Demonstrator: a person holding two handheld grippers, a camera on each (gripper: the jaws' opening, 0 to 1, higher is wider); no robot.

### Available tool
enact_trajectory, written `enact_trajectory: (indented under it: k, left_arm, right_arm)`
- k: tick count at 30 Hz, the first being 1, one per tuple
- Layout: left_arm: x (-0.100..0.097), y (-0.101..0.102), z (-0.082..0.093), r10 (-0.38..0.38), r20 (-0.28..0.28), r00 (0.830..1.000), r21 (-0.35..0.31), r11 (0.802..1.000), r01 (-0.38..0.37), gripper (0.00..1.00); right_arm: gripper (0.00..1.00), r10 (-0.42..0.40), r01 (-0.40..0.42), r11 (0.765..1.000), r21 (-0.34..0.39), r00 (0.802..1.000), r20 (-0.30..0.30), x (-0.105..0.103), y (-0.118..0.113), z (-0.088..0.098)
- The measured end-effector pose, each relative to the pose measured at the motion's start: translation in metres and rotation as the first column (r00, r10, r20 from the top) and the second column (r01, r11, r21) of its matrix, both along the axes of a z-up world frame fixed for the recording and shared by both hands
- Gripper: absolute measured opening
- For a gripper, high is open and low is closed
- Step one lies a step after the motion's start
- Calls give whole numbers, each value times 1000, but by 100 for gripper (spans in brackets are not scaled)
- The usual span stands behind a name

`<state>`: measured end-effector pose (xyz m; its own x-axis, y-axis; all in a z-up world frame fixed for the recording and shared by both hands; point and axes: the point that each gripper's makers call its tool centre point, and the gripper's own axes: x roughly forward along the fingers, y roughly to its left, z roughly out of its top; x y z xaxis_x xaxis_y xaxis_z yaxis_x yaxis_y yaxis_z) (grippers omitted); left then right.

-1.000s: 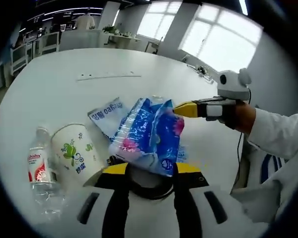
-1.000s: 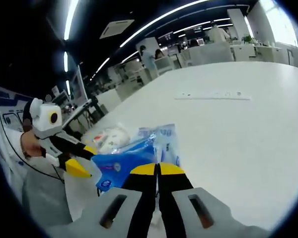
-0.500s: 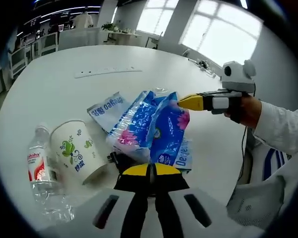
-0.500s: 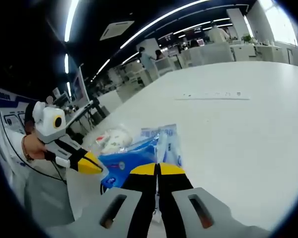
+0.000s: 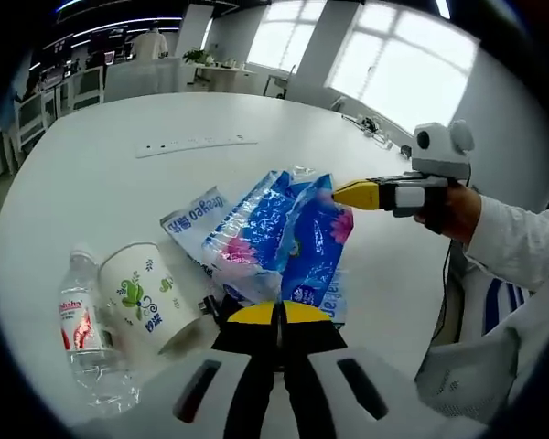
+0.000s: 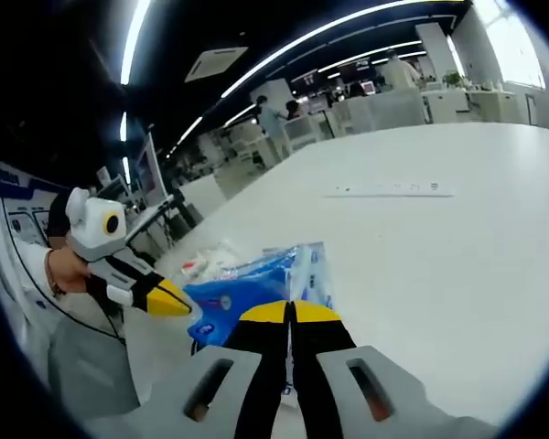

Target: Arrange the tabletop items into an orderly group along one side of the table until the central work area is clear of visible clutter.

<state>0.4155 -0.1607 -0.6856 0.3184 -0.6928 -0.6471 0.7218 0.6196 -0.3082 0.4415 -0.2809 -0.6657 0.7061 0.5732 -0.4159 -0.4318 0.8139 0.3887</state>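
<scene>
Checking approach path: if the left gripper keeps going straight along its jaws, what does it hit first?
Most likely the blue tissue pack, lying right ahead of the left gripper tips; depth is hard to judge.

The tissue pack (image 5: pixel 279 242) is blue with pink flowers; the wet-wipe packet (image 5: pixel 194 219) white with blue lettering. The paper cup (image 5: pixel 148 300) shows green leaves, the water bottle (image 5: pixel 80 331) a red label, on a white tabletop (image 5: pixel 101 183).
</scene>
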Motion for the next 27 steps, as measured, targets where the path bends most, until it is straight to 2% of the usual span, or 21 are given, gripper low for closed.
enact_trajectory:
  k: [15,23,27]
  left_arm:
    - [5,-7,28,-35,33,999,-36,999,36,0]
    - [10,-11,50,-73,90,993,-27,997,76,0]
    - [12,-19,64,-96,97,991,-34,994,100,0]
  right_arm:
    - [0,-29,29,1000,-1,998,53,-4,-6,29]
    - [0,-34,35,999,-6,995,96,-7,-9,47]
    - [0,-46,48,999,-16,992,116,-7,-16,58]
